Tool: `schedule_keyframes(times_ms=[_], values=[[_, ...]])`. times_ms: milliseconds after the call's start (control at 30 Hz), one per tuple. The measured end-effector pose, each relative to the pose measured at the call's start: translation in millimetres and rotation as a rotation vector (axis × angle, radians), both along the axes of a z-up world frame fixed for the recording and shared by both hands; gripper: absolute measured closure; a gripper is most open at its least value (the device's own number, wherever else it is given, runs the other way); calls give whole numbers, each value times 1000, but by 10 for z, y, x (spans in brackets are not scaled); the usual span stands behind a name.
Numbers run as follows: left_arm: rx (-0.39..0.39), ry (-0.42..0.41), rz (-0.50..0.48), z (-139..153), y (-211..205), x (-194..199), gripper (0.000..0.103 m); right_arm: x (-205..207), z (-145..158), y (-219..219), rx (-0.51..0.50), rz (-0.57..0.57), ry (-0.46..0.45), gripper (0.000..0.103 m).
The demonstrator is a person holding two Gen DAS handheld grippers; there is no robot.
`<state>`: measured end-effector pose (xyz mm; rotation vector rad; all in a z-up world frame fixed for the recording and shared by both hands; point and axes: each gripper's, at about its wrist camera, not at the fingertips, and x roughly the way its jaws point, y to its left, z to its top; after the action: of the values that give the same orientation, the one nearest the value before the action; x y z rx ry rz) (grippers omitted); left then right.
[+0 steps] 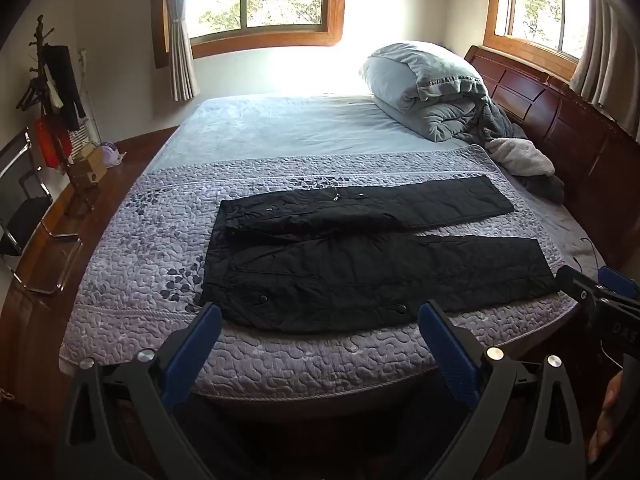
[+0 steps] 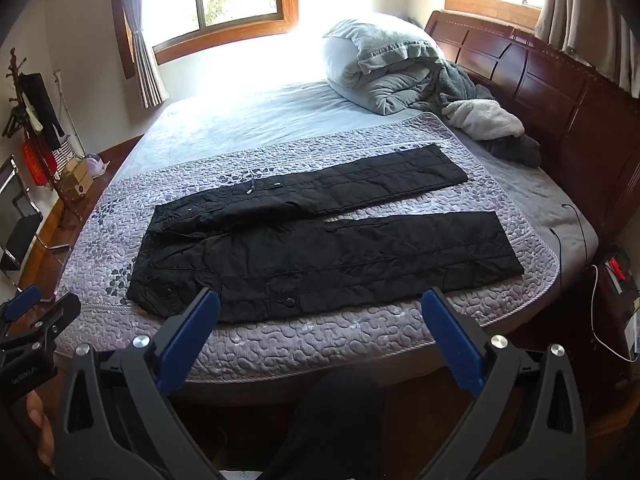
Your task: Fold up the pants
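Observation:
Black quilted pants (image 1: pixel 360 256) lie flat on the purple quilted bedspread (image 1: pixel 280 360), waist to the left, both legs spread toward the right. They also show in the right wrist view (image 2: pixel 320 248). My left gripper (image 1: pixel 320 312) is open and empty, held above the bed's near edge just in front of the pants' near side. My right gripper (image 2: pixel 320 300) is open and empty, likewise in front of the near leg. Each gripper shows at the edge of the other's view.
A folded grey duvet and pillow (image 1: pixel 432 84) and loose blankets (image 1: pixel 520 156) sit at the far right by the dark wooden headboard (image 1: pixel 568 120). A coat stand (image 1: pixel 56 92) and a chair (image 1: pixel 20 208) stand left of the bed. Cables (image 2: pixel 576 232) hang at the right.

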<state>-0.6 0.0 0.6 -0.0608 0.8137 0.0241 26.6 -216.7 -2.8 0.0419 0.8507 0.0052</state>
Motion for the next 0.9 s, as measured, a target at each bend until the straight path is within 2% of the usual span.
schedule_keyframes(times_ms=[900], values=[[7,0,10,6,19,-36,4,-25,27,-5,1,0,-2,2]])
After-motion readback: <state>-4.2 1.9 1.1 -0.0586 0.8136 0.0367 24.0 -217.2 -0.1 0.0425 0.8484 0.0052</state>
